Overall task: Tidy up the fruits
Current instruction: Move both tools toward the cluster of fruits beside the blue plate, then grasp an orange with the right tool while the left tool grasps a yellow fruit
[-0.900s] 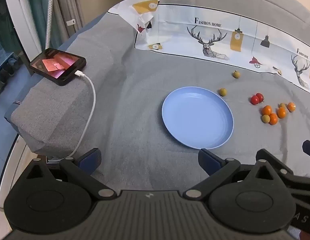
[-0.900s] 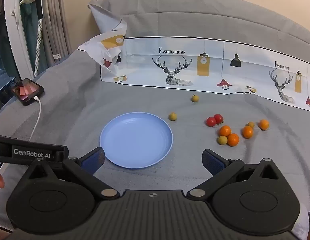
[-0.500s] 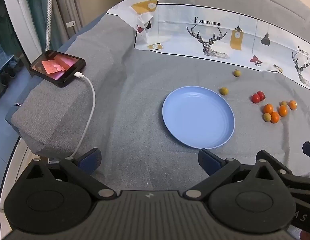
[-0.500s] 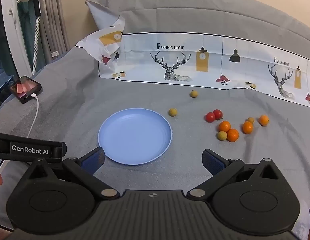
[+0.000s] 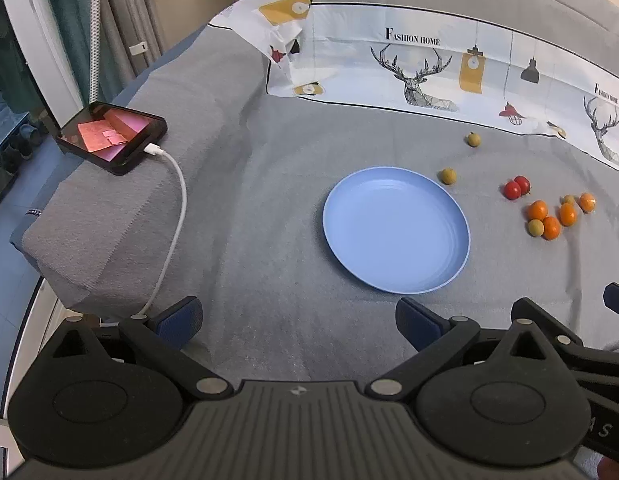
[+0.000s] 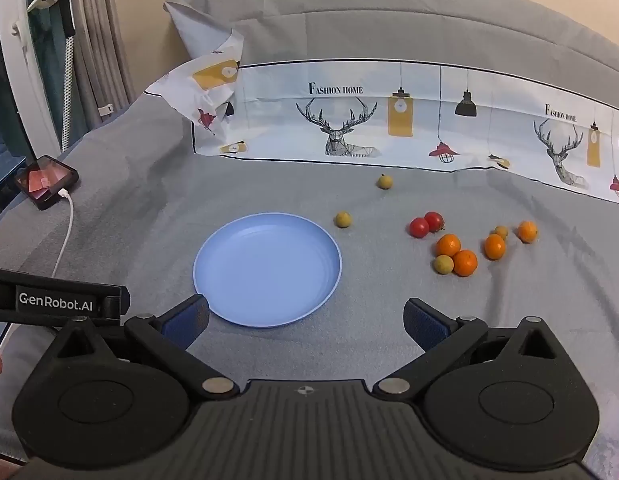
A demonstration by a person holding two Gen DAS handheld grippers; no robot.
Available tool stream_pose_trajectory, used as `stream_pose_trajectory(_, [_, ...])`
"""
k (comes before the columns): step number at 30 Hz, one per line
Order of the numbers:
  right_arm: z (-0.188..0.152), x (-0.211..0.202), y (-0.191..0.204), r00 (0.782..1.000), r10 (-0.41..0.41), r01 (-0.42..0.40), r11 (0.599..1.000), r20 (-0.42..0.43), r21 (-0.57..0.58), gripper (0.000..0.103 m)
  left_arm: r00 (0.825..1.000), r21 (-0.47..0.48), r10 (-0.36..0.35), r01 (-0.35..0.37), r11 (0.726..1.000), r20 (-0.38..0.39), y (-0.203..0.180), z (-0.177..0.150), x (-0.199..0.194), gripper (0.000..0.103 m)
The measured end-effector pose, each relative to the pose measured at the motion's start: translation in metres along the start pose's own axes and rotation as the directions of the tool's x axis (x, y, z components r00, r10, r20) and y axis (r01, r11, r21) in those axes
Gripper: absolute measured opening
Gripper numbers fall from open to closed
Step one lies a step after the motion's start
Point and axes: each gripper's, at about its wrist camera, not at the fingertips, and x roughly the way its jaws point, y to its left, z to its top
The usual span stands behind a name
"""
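Left gripper (image 5: 298, 322): black, two blue-padded fingers, spread wide, nothing held; hovering over grey cloth near the front edge.
Right gripper (image 6: 305, 320): same build, spread wide, nothing held; left pad just at the near rim of the plate.
Round light-blue plastic plate (image 6: 213, 276): directly ahead of the right gripper, ahead and right of the left gripper (image 5: 337, 216); no fruit on it.
Nearest yellow-green round fruit (image 6: 343, 219): just beyond the far-right rim of the plate, apart from it.
Second yellow-green round fruit (image 6: 384, 181): farther ahead, near the printed cloth edge.
Two red cherry tomatoes (image 6: 426, 224): ahead and right of the right gripper, touching each other.
Cluster of small orange citrus fruits (image 6: 465, 262): right of the tomatoes, mixed with two more yellow-green fruits.
White printed cloth with deer and lamp pattern (image 6: 349, 120): along the back, behind all fruit.
Black smartphone with lit screen (image 5: 111, 137): far left of the left gripper, white charging cable (image 5: 177, 216) plugged in.
Grey cloth-covered surface (image 5: 269, 280): beneath everything.
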Motion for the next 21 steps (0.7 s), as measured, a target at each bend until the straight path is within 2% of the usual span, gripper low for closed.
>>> stream_pose_trajectory(2, [-0.001,0.001,-0.003,1.000,0.005,-0.005,1.000,0.000,0.012,0.103,1.000,0.007,-0.002,0.002,1.000,-0.002,-0.002,0.001,0.000,0.103])
stream_pose_trajectory(8, [0.000,0.005,-0.023,0.998,-0.048,0.045,0.997,0.029,0.069,0.103,1.000,0.019,-0.016,0.017,1.000,-0.010,-0.015,0.010,0.001,0.103])
stream_pose_trajectory(15, [-0.004,0.011,-0.062,0.990,-0.134,0.127,0.981,0.041,0.143,0.103,0.999,0.056,-0.033,0.035,0.998,-0.023,-0.050,0.028,0.010,0.103])
stream_pose_trajectory(21, [-0.011,0.022,-0.111,0.975,-0.221,0.210,0.952,0.027,0.223,0.103,0.993,0.074,-0.104,0.108,0.991,-0.052,-0.089,0.052,0.032,0.103])
